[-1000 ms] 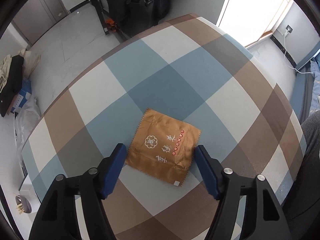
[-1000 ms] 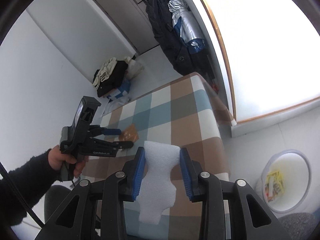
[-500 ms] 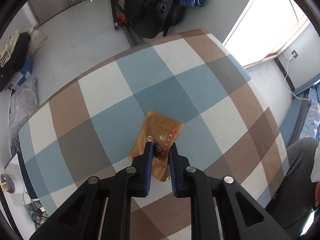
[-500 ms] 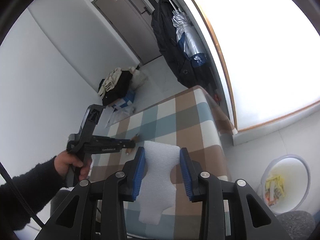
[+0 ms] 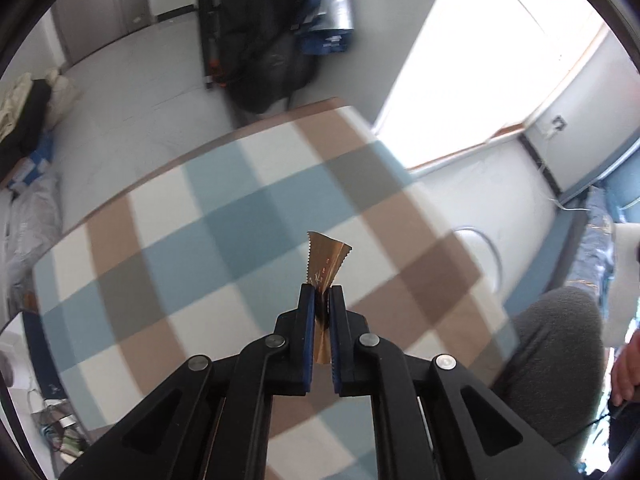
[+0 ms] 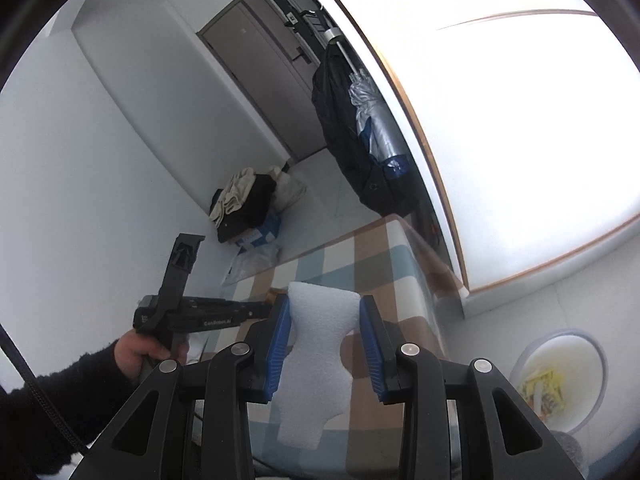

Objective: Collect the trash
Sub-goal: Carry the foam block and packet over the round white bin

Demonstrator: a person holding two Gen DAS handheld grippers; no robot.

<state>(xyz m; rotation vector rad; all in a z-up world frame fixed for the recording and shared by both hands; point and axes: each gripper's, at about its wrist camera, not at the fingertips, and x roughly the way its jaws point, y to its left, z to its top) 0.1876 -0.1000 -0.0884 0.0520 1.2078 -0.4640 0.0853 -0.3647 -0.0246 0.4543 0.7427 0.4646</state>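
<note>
Two pieces of trash are held above the checked surface (image 5: 224, 216). A gold foil wrapper (image 5: 325, 266), thin, crumpled into a fan with saw-toothed edges, is pinched between the blue ribbed pads of the left tool (image 5: 321, 300), whose jaws are pressed almost together; it is carried clear of the cloth, over the surface's middle. A white foam sheet (image 6: 320, 344), soft, matt and waisted in outline, is clamped at its narrow part by the right tool (image 6: 323, 320), the jaws set partly apart on it. The surface is covered in blue, brown, white and grey squares. On the floor beyond its right edge, a round white bin (image 6: 560, 380) is seen with yellow wrappers inside. A dark coat (image 6: 360, 132) is hung near the window, past the surface's far corner.
</note>
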